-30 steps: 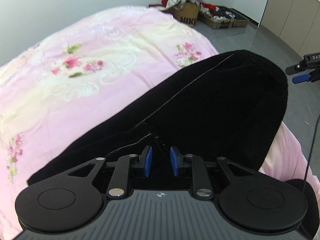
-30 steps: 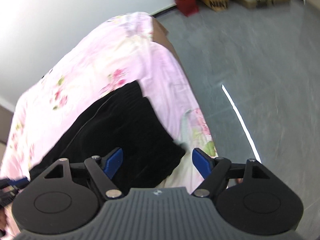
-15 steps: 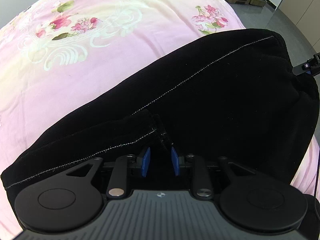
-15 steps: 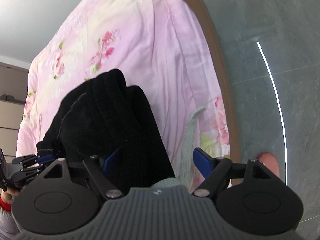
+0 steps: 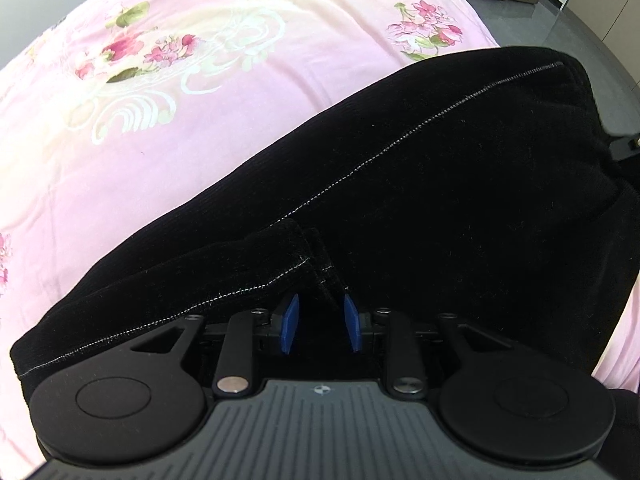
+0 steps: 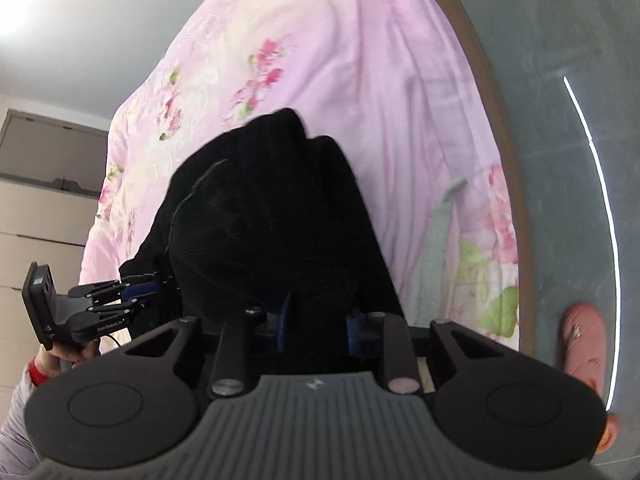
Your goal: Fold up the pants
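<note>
- Far left in the right wrist view, a hand (image 6: 68, 354) with a red cuff (image 6: 38, 374) at the wrist carries the left gripper (image 6: 150, 294), its tips buried in the near edge of the pants (image 6: 272, 216).
- The black corduroy pants lie folded on a pink floral bedspread (image 5: 160, 128), close to the bed's edge, pale stitching running along their length.
- From its own camera, the left gripper (image 5: 320, 326) shows its blue pads (image 5: 290, 324) set narrow, a stitched hem rising between them; whether they pinch it cannot be told.
- The right gripper (image 6: 316, 330) is closing its jaws around a bunched mound of the black fabric, which fills the gap.
- Further right, a grey strap (image 6: 436, 240) lies on the bedspread.
- At far right, a pink slipper (image 6: 584, 340) stands on the grey floor (image 6: 560, 40).
</note>
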